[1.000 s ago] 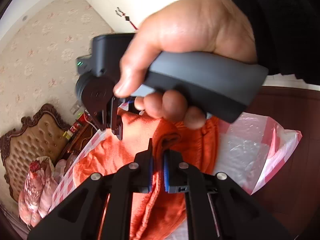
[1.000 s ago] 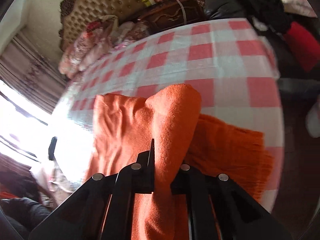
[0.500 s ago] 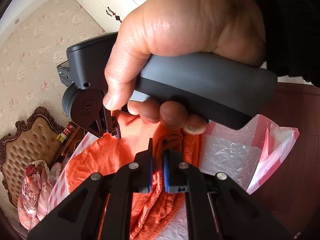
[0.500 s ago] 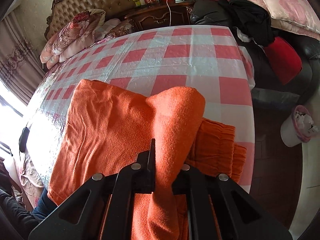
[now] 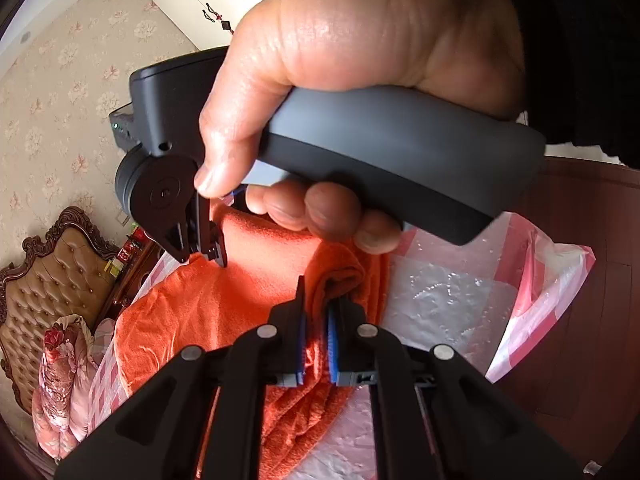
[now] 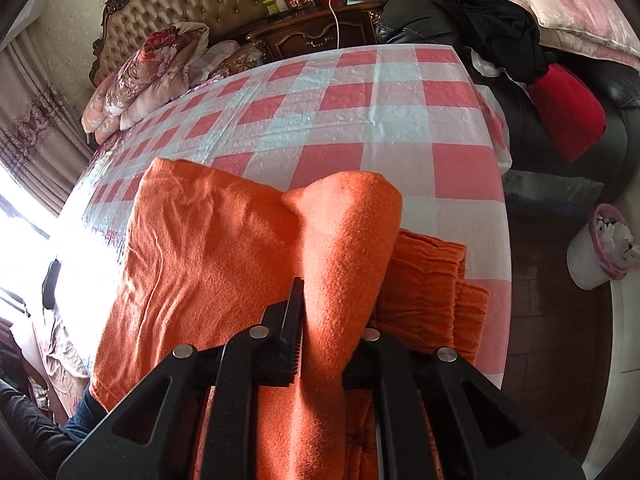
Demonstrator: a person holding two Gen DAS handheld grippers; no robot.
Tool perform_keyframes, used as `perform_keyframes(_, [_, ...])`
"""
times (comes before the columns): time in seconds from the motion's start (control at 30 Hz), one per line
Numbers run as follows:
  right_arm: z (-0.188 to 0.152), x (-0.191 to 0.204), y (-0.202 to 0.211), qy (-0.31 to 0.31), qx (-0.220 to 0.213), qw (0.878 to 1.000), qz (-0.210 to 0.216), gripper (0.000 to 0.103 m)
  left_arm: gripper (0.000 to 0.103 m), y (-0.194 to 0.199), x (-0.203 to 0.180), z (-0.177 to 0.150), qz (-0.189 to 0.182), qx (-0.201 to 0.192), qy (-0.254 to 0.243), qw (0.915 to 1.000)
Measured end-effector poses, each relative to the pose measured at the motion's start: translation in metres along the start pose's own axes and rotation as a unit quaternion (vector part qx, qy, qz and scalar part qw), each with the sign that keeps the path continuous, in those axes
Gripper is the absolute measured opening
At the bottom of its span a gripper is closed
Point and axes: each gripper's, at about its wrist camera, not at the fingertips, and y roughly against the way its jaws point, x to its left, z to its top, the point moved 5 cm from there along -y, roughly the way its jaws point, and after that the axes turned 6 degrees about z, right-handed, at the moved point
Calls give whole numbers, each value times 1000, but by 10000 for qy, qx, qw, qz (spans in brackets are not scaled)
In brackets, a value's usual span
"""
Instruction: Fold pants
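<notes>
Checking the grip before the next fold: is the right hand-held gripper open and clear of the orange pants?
No: the right hand-held gripper is shut on a raised fold of the orange pants, which bulges up between its fingers above the checkered tablecloth.

My left cam sits close behind the left tool, looking along its fingers over the bench edge, my right hand filling the top. My right cam looks down from behind the right tool across the bench toward the headboard. Both views share the orange pants, checked bench cover and headboard.
</notes>
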Motion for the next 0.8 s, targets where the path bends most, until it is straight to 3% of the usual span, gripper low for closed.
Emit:
perform_keyframes(0.07, [3, -2, 0, -6, -46, 10000, -17, 8, 12, 0, 2, 0, -54, -10, 75, 10000])
perform_keyframes(0.27, [18, -12, 6, -314, -425, 9986, -1, 24, 20, 0, 4, -5, -192, -74, 92, 9997])
perform_keyframes(0.3, [21, -16, 7, -388, -493, 9980, -24, 24, 34, 3, 4, -5, -327, -131, 83, 9993])
perform_keyframes(0.33, [23, -22, 7, -539, -537, 9971, 12, 24, 65, 9, 3, -5, -593, -217, 100, 9980])
perform_keyframes(0.37, [25, -26, 8, -711, -586, 9957, 38, 24, 72, 15, 3, -6, -721, -332, 101, 9968])
perform_keyframes(0.47, [28, -27, 18, -717, -809, 9940, -177, 27, 71, 32, 18, -5, -736, -551, 250, 9955])
perform_keyframes(0.57, [32, -34, 47, -776, -1454, 9843, -628, 80, 52, 25, 56, -8, -783, -292, 981, 9917])
perform_keyframes(0.67, [36, -46, 62, -976, -1622, 9778, -898, 80, 39, 12, 86, -14, -827, -71, 1585, 9839])
perform_keyframes(0.7, [37, -41, 64, -829, -1511, 9799, -1008, 66, 34, 4, 96, -18, -931, 98, 1869, 9779])
perform_keyframes(0.73, [38, -34, 65, -685, -1477, 9817, -993, 61, 29, -4, 107, -23, -973, 276, 2169, 9709])
perform_keyframes(0.8, [38, -5, 61, -85, -1354, 9858, -991, 59, 26, -18, 126, -31, -818, 513, 2539, 9624])
